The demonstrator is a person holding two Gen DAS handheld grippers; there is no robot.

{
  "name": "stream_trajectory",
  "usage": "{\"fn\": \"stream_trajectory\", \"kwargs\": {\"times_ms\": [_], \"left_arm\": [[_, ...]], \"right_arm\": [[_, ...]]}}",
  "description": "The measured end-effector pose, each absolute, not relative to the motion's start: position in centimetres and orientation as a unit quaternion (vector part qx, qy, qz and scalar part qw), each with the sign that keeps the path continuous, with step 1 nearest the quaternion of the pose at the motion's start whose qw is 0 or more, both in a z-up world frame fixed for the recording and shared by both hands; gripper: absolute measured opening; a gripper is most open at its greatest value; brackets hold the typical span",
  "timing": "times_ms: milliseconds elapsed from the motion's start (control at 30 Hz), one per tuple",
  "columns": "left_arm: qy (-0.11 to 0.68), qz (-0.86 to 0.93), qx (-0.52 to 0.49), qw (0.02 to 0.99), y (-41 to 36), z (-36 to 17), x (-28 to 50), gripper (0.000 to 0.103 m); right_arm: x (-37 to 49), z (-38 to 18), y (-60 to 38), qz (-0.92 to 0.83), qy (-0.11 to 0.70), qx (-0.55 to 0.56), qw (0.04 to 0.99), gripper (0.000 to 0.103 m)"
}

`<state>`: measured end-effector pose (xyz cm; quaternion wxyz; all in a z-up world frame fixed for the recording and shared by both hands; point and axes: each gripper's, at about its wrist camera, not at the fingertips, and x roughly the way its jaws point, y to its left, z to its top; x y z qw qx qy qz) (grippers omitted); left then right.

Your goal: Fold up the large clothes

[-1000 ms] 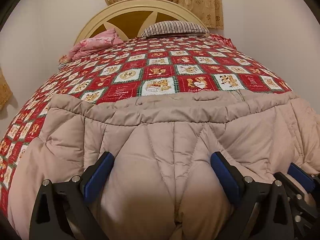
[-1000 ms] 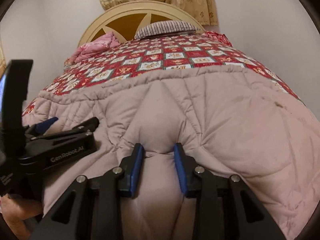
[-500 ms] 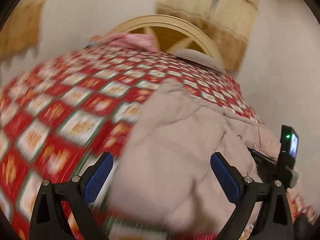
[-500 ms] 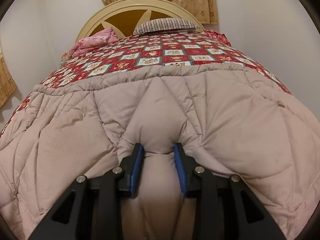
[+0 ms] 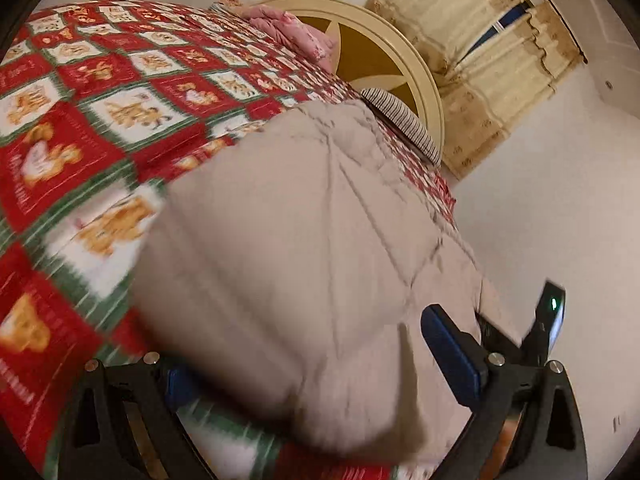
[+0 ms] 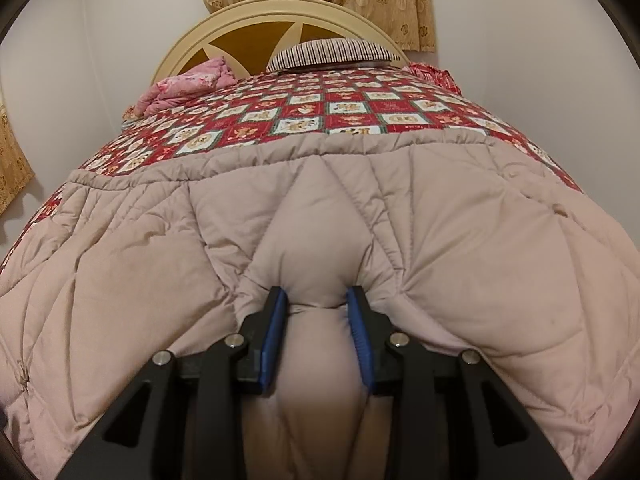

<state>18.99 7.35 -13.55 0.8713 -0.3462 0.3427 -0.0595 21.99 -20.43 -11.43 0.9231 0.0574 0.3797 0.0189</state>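
The quilted beige comforter (image 6: 400, 216) lies spread over the near part of the bed (image 6: 344, 112), its far hem well ahead of the right fingers, beyond which the red patchwork cover runs on to the headboard (image 6: 280, 12) and striped pillow (image 6: 332, 54). The right gripper (image 6: 318, 336) pinches a puffed fold of the near edge: its blue fingers (image 6: 274, 332) stand narrowly apart, pressed into either side of the bulge, closed on the fabric. This hold likely anchors one part of the edge so the rest can be drawn over it into a fold.

In the left wrist view the frame is tilted and blurred. The left gripper (image 5: 320, 364) has its fingers (image 5: 450, 348) spread wide, with a bulky mass of comforter (image 5: 288, 240) rising between and ahead of them. The one finger clearly seen stands free of the cloth, so this reads as open, with nothing clamped. The wide spread suits taking a thick handful at the side edge.
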Motion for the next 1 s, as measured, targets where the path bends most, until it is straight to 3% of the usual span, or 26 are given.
{"fn": "stream_trajectory", "kwargs": {"times_ms": [333, 400, 433, 567, 733, 1000], "left_arm": [[0.307, -0.051, -0.368, 0.876, 7.3, -14.0, 21.6, 0.097], [0.297, -0.067, -0.381, 0.873, 7.5, -14.0, 22.2, 0.071], [0.301, -0.084, -0.392, 0.866, 7.7, -14.1, 22.6, 0.052], [0.305, -0.135, -0.408, 0.85, 8.5, -13.5, 23.0, 0.03], [0.287, -0.186, -0.389, 0.855, 9.5, -10.5, 21.7, 0.025], [0.241, -0.213, -0.274, 0.906, 13.0, -2.0, 16.2, 0.025]], "right_arm": [[22.0, -11.4, -20.5, 0.018, 0.38, 0.056, 0.923, 0.037], [22.0, -11.4, -20.5, 0.017, 0.38, 0.054, 0.923, 0.037], [22.0, -11.4, -20.5, 0.017, 0.381, 0.053, 0.923, 0.037], [22.2, -11.4, -19.9, 0.008, 0.391, 0.036, 0.92, 0.037], [21.6, -11.1, -15.8, -0.034, 0.415, -0.068, 0.907, 0.035], [16.8, -9.9, -9.2, 0.075, 0.43, 0.034, 0.899, 0.035]]}}
